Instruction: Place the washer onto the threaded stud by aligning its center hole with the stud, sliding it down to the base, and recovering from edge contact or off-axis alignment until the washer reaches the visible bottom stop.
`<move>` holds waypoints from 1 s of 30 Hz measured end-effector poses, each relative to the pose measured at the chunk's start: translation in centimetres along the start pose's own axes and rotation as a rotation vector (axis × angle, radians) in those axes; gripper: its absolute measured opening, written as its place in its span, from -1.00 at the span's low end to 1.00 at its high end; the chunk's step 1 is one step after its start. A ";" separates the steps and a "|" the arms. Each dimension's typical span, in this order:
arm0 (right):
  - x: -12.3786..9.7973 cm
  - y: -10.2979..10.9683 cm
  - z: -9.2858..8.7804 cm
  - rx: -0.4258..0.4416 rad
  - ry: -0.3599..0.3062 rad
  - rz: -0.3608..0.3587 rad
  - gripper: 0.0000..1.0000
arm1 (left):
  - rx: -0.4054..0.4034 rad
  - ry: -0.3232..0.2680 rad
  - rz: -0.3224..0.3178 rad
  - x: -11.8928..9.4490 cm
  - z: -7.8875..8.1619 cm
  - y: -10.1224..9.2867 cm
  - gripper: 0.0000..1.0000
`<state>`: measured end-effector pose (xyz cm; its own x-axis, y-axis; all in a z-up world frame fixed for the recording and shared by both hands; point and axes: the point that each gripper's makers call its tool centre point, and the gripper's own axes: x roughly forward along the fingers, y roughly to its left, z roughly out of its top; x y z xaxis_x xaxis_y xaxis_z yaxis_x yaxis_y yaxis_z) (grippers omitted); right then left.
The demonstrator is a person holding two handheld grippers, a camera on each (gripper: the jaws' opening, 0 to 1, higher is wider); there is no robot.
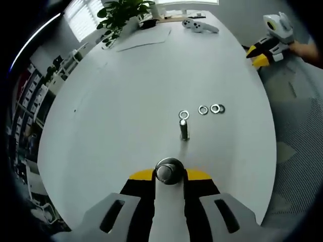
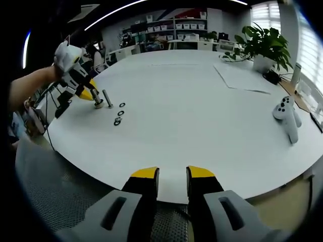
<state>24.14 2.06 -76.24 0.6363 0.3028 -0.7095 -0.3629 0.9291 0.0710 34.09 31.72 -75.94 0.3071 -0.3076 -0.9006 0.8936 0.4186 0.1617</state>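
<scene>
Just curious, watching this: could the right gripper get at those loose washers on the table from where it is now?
Probably yes: bare table lies between the right gripper and the washers. It is open but well back from them.

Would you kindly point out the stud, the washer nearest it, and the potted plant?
Stud [image 1: 184, 129], left gripper view, on its threaded shaft.
Washer [image 1: 183, 115], left gripper view, on its metal ring, just beyond the stud.
Plant [image 2: 262, 43], right gripper view, on its leaves.

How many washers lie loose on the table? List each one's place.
3, maybe 4. One washer lies just beyond the threaded stud; another washer sits right of it; the last looks like two overlapping.
</scene>
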 end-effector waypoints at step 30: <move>0.0 0.0 0.3 0.012 -0.024 0.005 -0.51 | 0.028 0.010 -0.045 1.3 -1.0 -0.5 -0.54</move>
<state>24.32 2.11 -76.05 0.6506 0.3122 -0.6923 -0.3580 0.9300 0.0829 33.70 31.92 -77.56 0.2632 -0.3173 -0.9111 0.9155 0.3800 0.1321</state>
